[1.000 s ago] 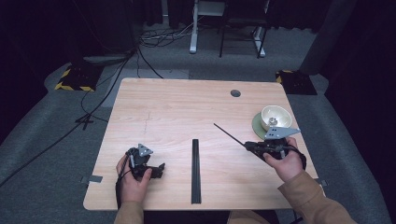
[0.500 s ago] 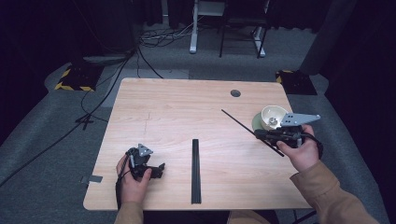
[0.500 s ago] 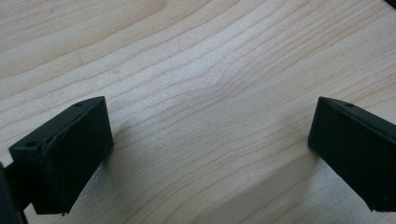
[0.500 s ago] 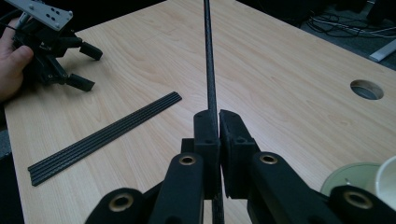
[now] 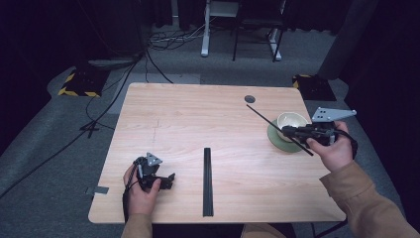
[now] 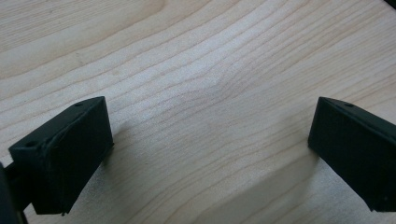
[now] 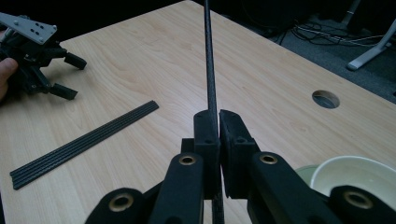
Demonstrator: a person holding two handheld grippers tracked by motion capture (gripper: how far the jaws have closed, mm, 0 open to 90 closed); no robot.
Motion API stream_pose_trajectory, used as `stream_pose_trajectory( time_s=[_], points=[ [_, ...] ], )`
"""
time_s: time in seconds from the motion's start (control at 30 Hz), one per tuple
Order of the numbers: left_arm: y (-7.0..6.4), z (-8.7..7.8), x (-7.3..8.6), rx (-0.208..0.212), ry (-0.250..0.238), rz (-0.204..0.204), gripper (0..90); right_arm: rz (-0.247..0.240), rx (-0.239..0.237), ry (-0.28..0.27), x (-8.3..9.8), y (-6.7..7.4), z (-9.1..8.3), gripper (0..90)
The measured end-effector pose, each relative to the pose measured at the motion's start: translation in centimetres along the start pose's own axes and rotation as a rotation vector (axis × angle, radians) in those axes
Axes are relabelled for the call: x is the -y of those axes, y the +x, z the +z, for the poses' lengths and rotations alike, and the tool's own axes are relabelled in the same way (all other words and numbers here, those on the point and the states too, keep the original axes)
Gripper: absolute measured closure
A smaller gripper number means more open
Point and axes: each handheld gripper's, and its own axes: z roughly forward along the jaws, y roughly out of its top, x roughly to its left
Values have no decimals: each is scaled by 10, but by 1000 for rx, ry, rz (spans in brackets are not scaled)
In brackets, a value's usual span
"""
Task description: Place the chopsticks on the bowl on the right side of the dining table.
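A thin black rod [image 5: 267, 120] slants above the table's right side, and my right gripper [image 5: 288, 132] is shut on it beside the cream bowl [image 5: 292, 119] on its green saucer [image 5: 276, 139]. In the right gripper view the rod [image 7: 208, 65] runs straight up from the closed jaws of the right gripper [image 7: 218, 116]. A flat bundle of black rods [image 5: 208, 181] lies near the front middle of the table. My left gripper [image 5: 170, 180] rests low at the front left, its jaws open over bare wood [image 6: 210, 126] with nothing between them.
The wooden table [image 5: 188, 119] has a round cable hole [image 5: 250, 99] at the back right. The right gripper view also takes in the rod bundle [image 7: 84, 142], the bowl [image 7: 362, 173] and the left gripper [image 7: 42, 56] in a hand. Cables and desk legs lie on the floor beyond.
My right gripper has risen and moved right and back with the rod, from the front right toward the bowl. The left gripper has stayed where it was.
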Motion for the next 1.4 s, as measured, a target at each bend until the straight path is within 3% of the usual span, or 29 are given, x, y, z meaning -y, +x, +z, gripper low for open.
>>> stream_pose_trajectory(
  time_s=[0.43, 0.73, 0.9, 1.1, 1.4],
  points=[
    [-1, -1, 1, -7, -3, -2, 3, 11, 85, 22, 3, -47, -16, 866],
    [-1, -1, 1, -8, -3, -2, 3, 39, 114, 29, 13, -74, -11, 865],
    [-1, -1, 1, -8, -3, -2, 3, 69, 166, 70, 22, -96, -3, 865],
    [-1, -1, 1, -8, -3, -2, 3, 81, 181, 76, 29, -109, 5, 865],
    [-1, -1, 1, -8, -3, -2, 3, 71, 158, 112, 37, -116, 21, 865]
  ],
)
